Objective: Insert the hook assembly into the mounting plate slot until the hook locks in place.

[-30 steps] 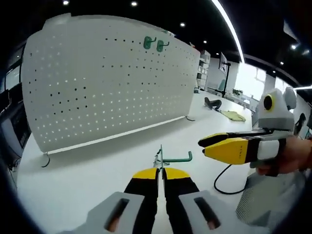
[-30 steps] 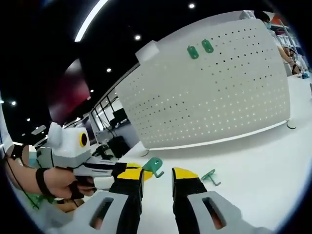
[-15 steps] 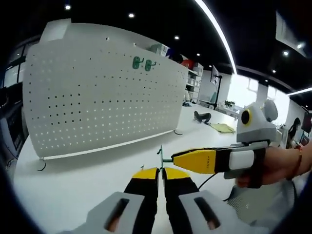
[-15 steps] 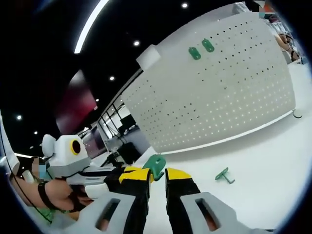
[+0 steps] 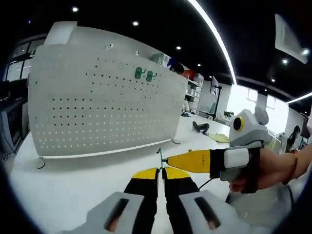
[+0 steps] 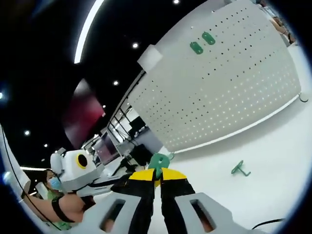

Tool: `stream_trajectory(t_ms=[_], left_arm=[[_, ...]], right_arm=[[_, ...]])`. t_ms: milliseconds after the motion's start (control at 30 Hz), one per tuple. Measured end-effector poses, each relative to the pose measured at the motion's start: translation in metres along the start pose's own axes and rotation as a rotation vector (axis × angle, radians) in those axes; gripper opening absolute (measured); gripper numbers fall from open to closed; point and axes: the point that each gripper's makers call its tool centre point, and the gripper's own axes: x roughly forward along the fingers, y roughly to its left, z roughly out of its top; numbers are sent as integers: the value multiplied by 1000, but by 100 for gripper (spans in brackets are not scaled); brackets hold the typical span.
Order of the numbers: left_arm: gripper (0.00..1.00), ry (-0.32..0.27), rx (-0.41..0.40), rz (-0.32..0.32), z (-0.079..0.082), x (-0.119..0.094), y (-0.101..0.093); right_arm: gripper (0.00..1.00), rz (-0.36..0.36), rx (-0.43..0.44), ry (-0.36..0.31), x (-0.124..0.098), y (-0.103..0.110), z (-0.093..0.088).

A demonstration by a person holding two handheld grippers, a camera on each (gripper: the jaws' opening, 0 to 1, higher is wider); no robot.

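Observation:
The white pegboard mounting plate [image 5: 97, 112] stands upright on the white table, and two green hooks [image 5: 144, 74] hang near its top. My left gripper [image 5: 161, 170] is shut on the hook assembly, whose thin metal wire [image 5: 159, 157] sticks up from between the jaws. My right gripper [image 5: 168, 160] reaches in from the right, and its yellow tips meet that same piece. In the right gripper view, my right gripper [image 6: 157, 174] is shut on the green hook [image 6: 158, 161]. The pegboard [image 6: 219, 92] rises behind it. My left gripper [image 6: 119, 178] comes in from the left, held by a hand.
A spare green hook [image 6: 240, 168] lies loose on the table in front of the pegboard. A black cable [image 5: 204, 183] loops on the table by the right hand. A dark object [image 5: 200, 127] and a yellowish cloth [image 5: 220, 138] lie further back.
My right gripper has moved in to the left gripper's tips and shut on the green hook, which it stood open beside a second ago. Both cameras have shifted.

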Motion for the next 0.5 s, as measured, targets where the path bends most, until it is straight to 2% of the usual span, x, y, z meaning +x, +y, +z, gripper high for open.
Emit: stream_trajectory(t_ms=[33,167,500], left_arm=[[4,4,15,6,-1,0,0],[5,10,32,15,-2,-1,1],[11,-15,46,33,4,-12,4]], right_arm=[[2,-8,-31,4,0,0,0],[1,-8,-62,26,2,4,-1],[1,-46,-142,-23,0,-1,21]])
